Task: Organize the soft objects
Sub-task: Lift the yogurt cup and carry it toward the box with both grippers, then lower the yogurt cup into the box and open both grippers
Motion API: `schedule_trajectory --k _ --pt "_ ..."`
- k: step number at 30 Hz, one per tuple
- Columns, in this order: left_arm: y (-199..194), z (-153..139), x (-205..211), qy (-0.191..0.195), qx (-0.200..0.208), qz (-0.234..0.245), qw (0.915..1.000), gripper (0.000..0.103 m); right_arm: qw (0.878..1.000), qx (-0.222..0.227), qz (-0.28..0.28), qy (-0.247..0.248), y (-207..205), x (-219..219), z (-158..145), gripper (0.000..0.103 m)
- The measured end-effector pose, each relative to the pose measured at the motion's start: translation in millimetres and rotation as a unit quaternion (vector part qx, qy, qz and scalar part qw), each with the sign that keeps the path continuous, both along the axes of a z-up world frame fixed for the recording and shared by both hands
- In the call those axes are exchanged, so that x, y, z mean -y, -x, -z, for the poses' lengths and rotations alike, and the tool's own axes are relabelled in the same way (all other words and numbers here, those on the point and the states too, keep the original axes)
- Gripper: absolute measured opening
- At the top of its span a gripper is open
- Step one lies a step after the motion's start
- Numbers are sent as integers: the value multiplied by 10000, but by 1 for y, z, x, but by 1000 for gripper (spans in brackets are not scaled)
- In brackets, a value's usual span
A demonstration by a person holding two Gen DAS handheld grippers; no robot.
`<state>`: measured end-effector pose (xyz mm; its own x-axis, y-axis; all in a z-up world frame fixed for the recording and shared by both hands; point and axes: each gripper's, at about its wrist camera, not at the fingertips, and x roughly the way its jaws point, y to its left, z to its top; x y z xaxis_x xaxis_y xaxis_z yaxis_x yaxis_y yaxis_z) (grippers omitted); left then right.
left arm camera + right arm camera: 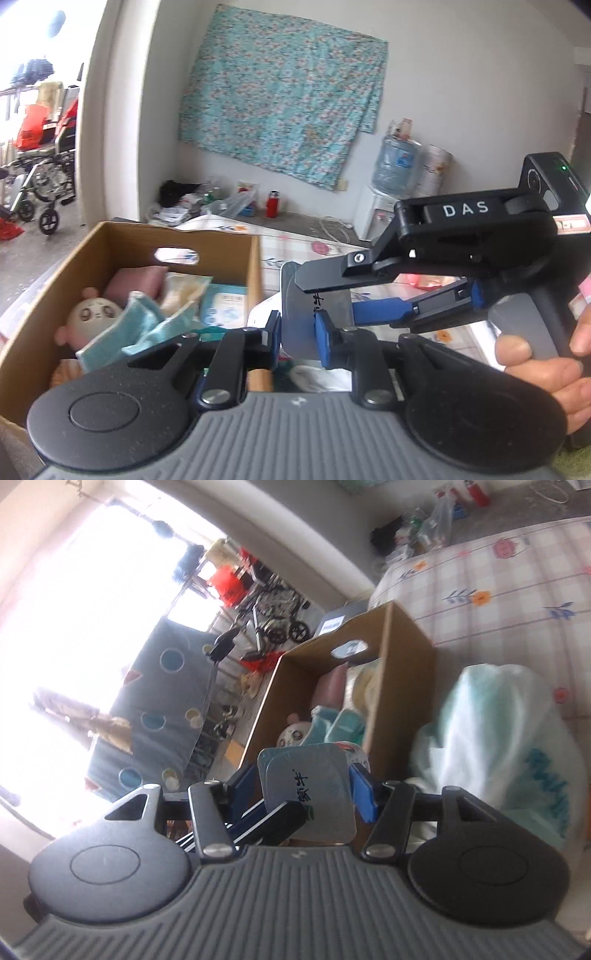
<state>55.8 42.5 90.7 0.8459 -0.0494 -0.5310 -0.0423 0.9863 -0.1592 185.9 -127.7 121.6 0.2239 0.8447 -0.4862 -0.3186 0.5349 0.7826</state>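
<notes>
A flat silver pouch (293, 302) with printed characters is held by both grippers above the near end of a cardboard box (255, 266). My left gripper (299, 332) is shut on the pouch's edge, its blue pads (322, 332) pinching it. Coming in from the right, my right gripper (328, 295) is shut across the same pouch. In the right wrist view the pouch (314, 775) sits between the right gripper (304, 786) pads, with the left gripper (273, 818) reaching in from below left. The box holds a round-faced plush toy (90, 317), a pink cushion (135, 282), teal cloth (142, 328) and a wipes pack (223, 306).
The box (406, 646) stands on a bed with a checked floral sheet (498, 602). A white plastic bag with teal print (498, 738) lies right of the box. A hand (546, 373) grips the right gripper's handle. A water dispenser (391, 173) and clutter line the far wall.
</notes>
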Motion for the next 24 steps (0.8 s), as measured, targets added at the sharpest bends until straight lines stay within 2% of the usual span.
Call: schedule_trajectory --k 4,10,14,18,24 --pt "6 -4 -47 -81 -328 -636 9974 20 9969 -329 -712 25 -8 -73 10 56" --pt "0 26 -112 542 -1211 -1049 9856 20 9841 -1115 -1345 308 -14 -151 46 56" --pt "4 48 -143 807 -1716 -1090 9758 21 9728 -1574 -1572 648 -14 -181 73 56" --pt "4 64 -157 1011 -2120 -1051 9663 20 9617 -1946 -1673 961 -17 -199 95 56" --pt "-1 78 -158 974 -2344 -985 9622 21 9557 -2061 -1713 1220 -19 -212 106 57"
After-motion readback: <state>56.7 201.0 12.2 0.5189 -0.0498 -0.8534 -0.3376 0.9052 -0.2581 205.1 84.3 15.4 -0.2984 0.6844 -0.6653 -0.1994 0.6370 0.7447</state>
